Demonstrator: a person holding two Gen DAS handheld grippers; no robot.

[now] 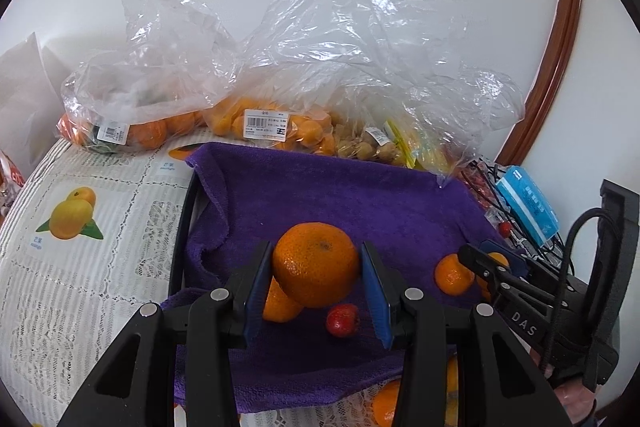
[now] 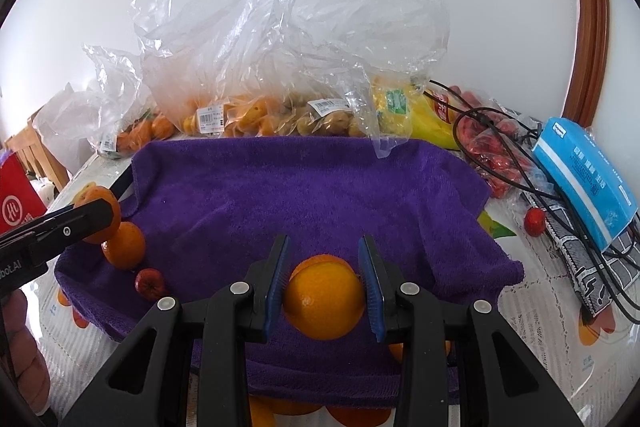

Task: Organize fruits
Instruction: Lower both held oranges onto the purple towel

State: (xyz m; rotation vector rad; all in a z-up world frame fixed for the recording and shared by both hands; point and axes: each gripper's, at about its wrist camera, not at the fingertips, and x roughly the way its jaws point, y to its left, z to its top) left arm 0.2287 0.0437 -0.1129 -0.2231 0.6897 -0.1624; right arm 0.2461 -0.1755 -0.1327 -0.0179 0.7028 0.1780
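Observation:
A purple towel [image 1: 360, 195] [image 2: 300, 187] lies over a black tray [image 1: 182, 227]. My left gripper [image 1: 316, 251] is shut on a large orange [image 1: 316, 267], held just above a second orange [image 1: 280, 303], with a small red fruit [image 1: 342, 319] beside it. From the right wrist these appear at the left: the left gripper [image 2: 82, 215], its orange [image 2: 100, 197], the lower orange [image 2: 124, 245] and the red fruit [image 2: 149, 283]. My right gripper [image 2: 324, 247] is shut on another orange [image 2: 324, 303]. In the left wrist view the right gripper [image 1: 494, 257] is next to a loose orange [image 1: 454, 274].
Clear plastic bags of oranges and small fruit [image 1: 272, 127] [image 2: 248, 119] line the back by the wall. On the right lie a blue packet [image 2: 584, 175], black cables [image 2: 500, 163], a red bag [image 2: 488, 147] and a stray red fruit [image 2: 535, 221]. A lace tablecloth [image 1: 100, 227] covers the table.

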